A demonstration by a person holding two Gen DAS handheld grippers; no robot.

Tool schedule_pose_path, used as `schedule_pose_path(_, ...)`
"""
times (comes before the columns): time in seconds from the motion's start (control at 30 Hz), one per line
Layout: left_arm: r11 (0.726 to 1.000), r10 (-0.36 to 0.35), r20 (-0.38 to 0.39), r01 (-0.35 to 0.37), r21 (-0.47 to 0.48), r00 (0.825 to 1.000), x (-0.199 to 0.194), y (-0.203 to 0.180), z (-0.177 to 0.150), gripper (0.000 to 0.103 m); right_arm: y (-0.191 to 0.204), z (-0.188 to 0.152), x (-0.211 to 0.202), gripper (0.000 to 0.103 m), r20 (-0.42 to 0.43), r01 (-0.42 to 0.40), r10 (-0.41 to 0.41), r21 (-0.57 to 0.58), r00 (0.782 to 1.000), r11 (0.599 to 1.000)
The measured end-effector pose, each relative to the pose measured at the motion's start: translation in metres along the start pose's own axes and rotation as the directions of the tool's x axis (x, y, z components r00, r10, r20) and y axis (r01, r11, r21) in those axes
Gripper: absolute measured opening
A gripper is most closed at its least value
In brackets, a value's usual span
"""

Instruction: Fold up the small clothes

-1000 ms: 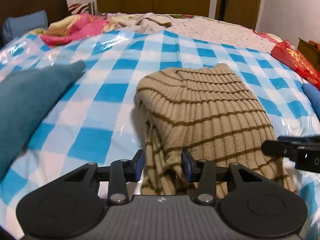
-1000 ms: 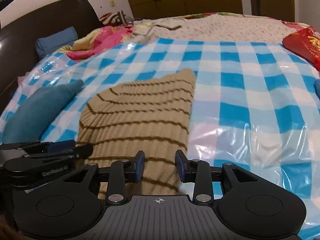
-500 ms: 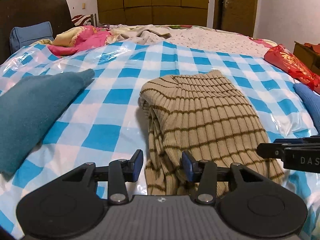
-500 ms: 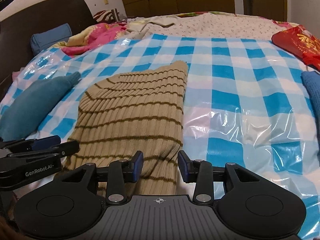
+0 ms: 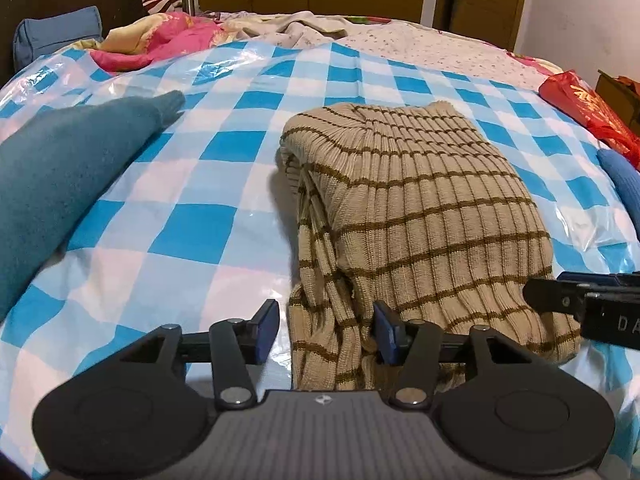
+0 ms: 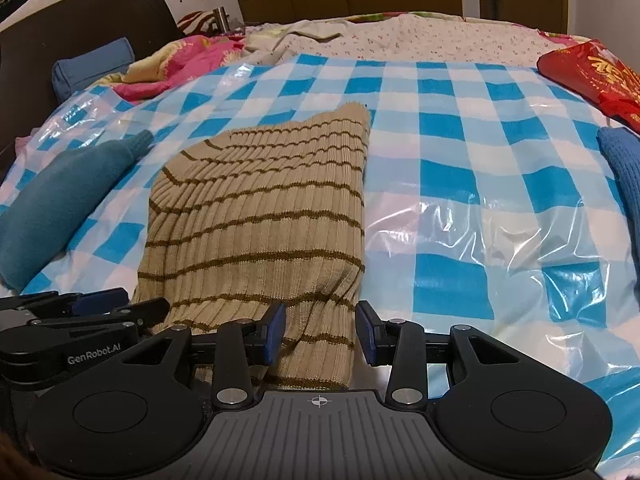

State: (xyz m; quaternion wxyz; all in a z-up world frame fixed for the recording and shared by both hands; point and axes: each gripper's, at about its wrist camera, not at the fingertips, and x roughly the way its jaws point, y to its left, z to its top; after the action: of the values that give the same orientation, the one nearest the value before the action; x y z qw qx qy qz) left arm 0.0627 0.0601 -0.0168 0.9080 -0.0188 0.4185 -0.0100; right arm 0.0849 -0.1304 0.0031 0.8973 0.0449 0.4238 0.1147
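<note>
A beige ribbed sweater with thin brown stripes lies folded on the blue-and-white checked plastic sheet; it also shows in the right wrist view. My left gripper is open, its jaws apart around the sweater's near left edge. My right gripper is open, its jaws apart around the sweater's near right corner. Each gripper shows at the edge of the other's view, the right one and the left one.
A teal folded garment lies left of the sweater. A blue knit garment lies at the right. A red plastic bag sits at far right. Pink bedding and a blue pillow lie behind.
Both grippers have pulled back slightly and sunk toward the sweater's near edge. The sweater has settled flat on the sheet. Both jaws stay open.
</note>
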Motion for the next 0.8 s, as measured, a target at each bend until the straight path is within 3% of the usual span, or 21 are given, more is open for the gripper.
schedule_pose_path(0.2, 0.998, 0.04, 0.004, -0.04, 0.055, 0.999, 0.007, -0.006, 0.003, 0.067, 0.008, -0.003, 0.008, 0.039, -0.009, 0.017, -0.017, -0.024, 1.0, 1.0)
schedule_pose_path(0.8, 0.998, 0.05, 0.017, -0.05, 0.048, 0.999, 0.025, 0.0, 0.018, 0.067, 0.015, 0.004, 0.027, 0.04, -0.032, 0.027, -0.028, -0.014, 0.999, 1.0)
